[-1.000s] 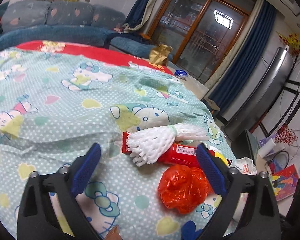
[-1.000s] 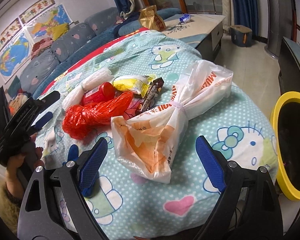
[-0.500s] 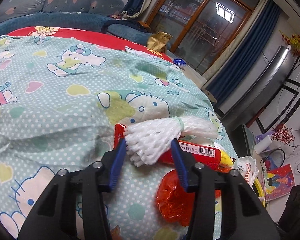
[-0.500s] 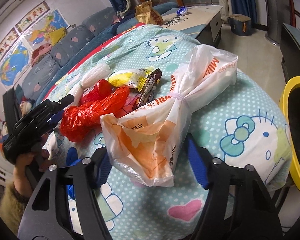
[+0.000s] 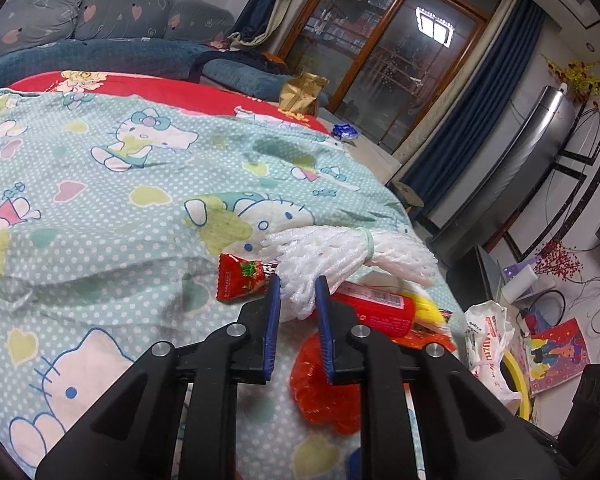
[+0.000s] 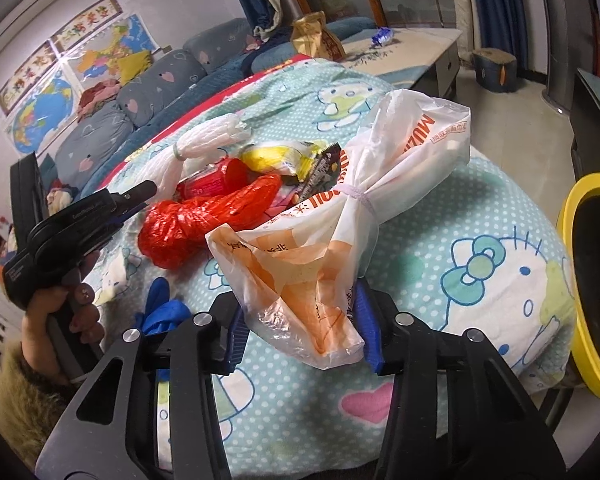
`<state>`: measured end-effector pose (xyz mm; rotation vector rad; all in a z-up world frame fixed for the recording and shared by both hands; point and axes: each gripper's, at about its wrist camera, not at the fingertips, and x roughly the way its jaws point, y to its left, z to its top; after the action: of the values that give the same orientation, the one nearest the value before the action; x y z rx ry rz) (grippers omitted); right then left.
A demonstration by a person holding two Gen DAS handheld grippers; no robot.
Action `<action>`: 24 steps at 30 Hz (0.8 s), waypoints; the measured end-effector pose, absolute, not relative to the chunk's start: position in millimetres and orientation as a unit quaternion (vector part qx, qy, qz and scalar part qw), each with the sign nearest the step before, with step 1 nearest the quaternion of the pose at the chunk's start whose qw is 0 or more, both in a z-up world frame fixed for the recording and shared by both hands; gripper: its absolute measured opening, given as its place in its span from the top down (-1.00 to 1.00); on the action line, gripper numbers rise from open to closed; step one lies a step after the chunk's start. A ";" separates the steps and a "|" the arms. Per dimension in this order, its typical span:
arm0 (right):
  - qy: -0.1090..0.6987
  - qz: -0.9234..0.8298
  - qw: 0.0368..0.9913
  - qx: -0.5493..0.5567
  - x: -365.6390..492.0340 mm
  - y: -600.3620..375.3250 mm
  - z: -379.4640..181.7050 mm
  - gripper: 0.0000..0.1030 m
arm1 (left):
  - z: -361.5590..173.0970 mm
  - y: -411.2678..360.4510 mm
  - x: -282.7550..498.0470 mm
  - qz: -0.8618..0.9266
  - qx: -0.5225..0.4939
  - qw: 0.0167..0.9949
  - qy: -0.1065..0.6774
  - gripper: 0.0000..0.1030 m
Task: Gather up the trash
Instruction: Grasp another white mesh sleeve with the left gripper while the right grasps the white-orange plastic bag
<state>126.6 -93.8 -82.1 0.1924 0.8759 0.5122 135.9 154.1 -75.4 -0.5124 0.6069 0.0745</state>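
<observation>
Both pairs of tongs have just been closing, each on its own piece of trash lying on the bed (image 5: 100,184). A second ago both stood wide open above the pile; now the left tongs (image 5: 297,296) pinch the near end of the white foam net (image 5: 340,252), whose mesh bunches up between the blue pads. The net lies across a red tube (image 5: 374,306) and beside a red wrapper (image 5: 242,284), near the bed's right edge in the left view. The right tongs (image 6: 304,332) have come in on the lower end of the white-and-orange plastic bag (image 6: 340,216); the film fills the gap and both pads press its sides, so they appear to grip it. The bag lies at the bed's near corner, close to the yellow-rimmed bin (image 6: 580,280) that stands beside the bed.

With both grips made, the picking-up step looks finished and the carrying step seems next: lift each piece clear and take it to the bin. The net is light and springy and could slip from so shallow a pinch. The crumpled red bag (image 6: 196,224), the yellow packet (image 6: 276,158) and a blue glove (image 6: 160,312) remain on the bed, so most of the collecting is left to do.
</observation>
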 end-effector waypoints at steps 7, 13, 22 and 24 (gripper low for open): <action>0.401 0.258 0.875 0.077 120.0 -92.1 -70.8 0.27 | -59.0 150.0 121.5 0.026 -0.250 0.927 0.278 0.68; 0.387 0.262 0.881 0.071 115.7 -95.8 -61.5 0.27 | -44.1 141.9 114.6 0.014 -0.242 0.932 0.268 0.69; 0.372 0.256 0.889 0.075 116.7 -110.1 -47.2 0.27 | -30.3 118.0 112.0 -0.012 -0.217 0.940 0.264 0.69; 0.368 0.254 0.891 0.076 116.6 -114.4 -45.0 0.27 | -27.9 111.0 112.1 -0.018 -0.212 0.941 0.264 0.69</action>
<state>116.6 -114.4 -45.0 0.1581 0.7649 0.5283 112.1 111.0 -27.9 -0.4331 0.5379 -0.0374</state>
